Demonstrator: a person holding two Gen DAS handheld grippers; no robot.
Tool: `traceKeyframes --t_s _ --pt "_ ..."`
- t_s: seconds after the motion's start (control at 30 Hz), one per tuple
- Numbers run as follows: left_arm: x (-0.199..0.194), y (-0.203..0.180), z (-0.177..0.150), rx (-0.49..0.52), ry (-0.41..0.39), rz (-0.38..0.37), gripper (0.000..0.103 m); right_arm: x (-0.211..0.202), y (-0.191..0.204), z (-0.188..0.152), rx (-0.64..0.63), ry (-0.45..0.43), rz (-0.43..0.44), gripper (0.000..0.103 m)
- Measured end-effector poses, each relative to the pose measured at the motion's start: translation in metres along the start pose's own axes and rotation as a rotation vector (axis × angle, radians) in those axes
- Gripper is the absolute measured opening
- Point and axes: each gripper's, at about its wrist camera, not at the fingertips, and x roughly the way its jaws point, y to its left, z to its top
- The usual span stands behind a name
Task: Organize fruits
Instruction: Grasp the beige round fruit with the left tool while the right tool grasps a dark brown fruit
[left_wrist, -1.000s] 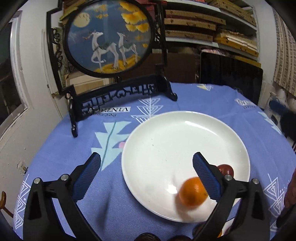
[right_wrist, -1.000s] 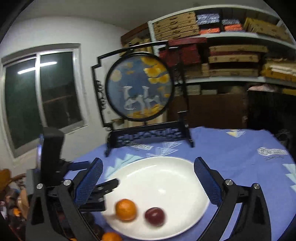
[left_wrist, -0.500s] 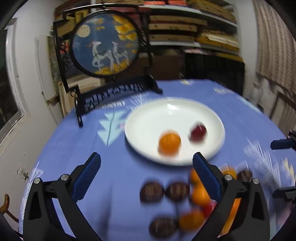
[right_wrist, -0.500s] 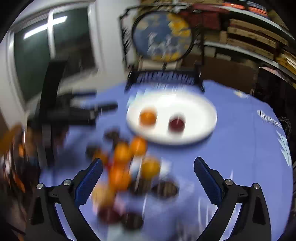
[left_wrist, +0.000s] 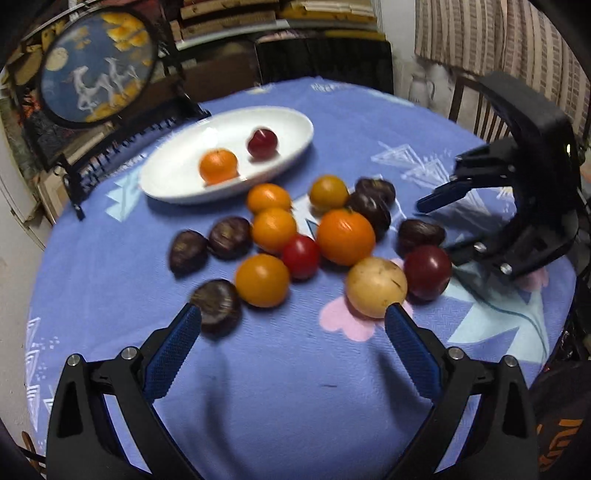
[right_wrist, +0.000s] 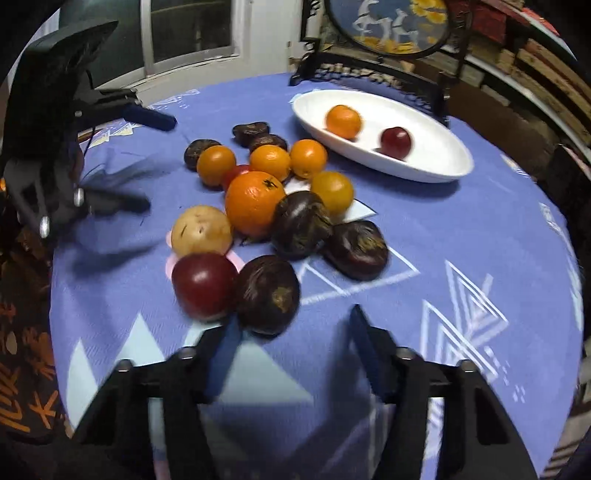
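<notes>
A white plate (left_wrist: 173, 173) at the back of the table holds a small orange (left_wrist: 218, 165) and a dark red plum (left_wrist: 262, 142). In front of it lies a pile of loose fruit: a big orange (left_wrist: 345, 237), several small oranges, a yellow fruit (left_wrist: 376, 287), a red plum (left_wrist: 427, 272) and several dark brown fruits. My left gripper (left_wrist: 293, 336) is open and empty, just short of the pile. My right gripper (right_wrist: 291, 328) is open and empty, close behind a dark fruit (right_wrist: 267, 293) and the red plum (right_wrist: 204, 285). The plate also shows in the right wrist view (right_wrist: 436, 162).
The round table wears a blue patterned cloth (left_wrist: 295, 387). A round painted screen on a black stand (left_wrist: 98, 66) stands behind the plate. Shelves line the back wall. A wooden chair (left_wrist: 476, 107) stands at the far right, and a window (right_wrist: 192, 29) is on the left side.
Both grippers have pulled back from the plate toward the table's near edge. The loose fruit pile has come into view. The orange and plum stay on the plate.
</notes>
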Motion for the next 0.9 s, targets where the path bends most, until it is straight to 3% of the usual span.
traceKeyframes --t_s 0.07,0.17,0.27,0.4,0.43,0.47,0.53,0.63,0.67,0.77,0.9 --pt "0.007 -0.006 0.001 0.004 0.018 -0.02 0.097 0.004 0.0 0.004 0.0 -0.006 0.061 0.029" --pt "0.018 -0.016 0.006 0.032 0.039 -0.055 0.097 0.002 -0.001 0.003 0.003 -0.013 0.086 0.028" --pt "0.025 -0.025 0.012 0.059 0.025 -0.016 0.098 -0.006 -0.013 -0.006 0.047 -0.019 0.079 0.028" --pt "0.026 -0.026 0.024 0.034 0.005 -0.05 0.098 -0.016 -0.028 -0.02 0.127 -0.032 0.085 0.028" --pt "0.026 -0.03 0.026 0.045 0.006 -0.061 0.095 -0.018 -0.03 -0.022 0.146 -0.035 0.08 0.028" --pt "0.027 -0.034 0.026 0.062 0.009 -0.081 0.076 -0.018 -0.032 -0.024 0.161 -0.038 0.08 0.028" --pt "0.037 -0.045 0.024 0.08 0.091 -0.151 0.053 -0.019 -0.034 -0.025 0.18 -0.045 0.083 0.028" --pt "0.038 -0.046 0.025 0.064 0.089 -0.142 0.049 -0.022 -0.033 -0.024 0.184 -0.056 0.079 0.028" --pt "0.038 -0.043 0.026 0.042 0.092 -0.136 0.041 -0.022 -0.033 -0.022 0.185 -0.059 0.081 0.028" --pt "0.03 -0.036 0.027 0.004 0.078 -0.143 0.04 -0.029 -0.03 -0.024 0.186 -0.081 0.075 0.024" --pt "0.007 -0.027 0.026 -0.026 -0.004 -0.104 0.039 -0.038 -0.033 -0.023 0.207 -0.116 0.068 0.021"
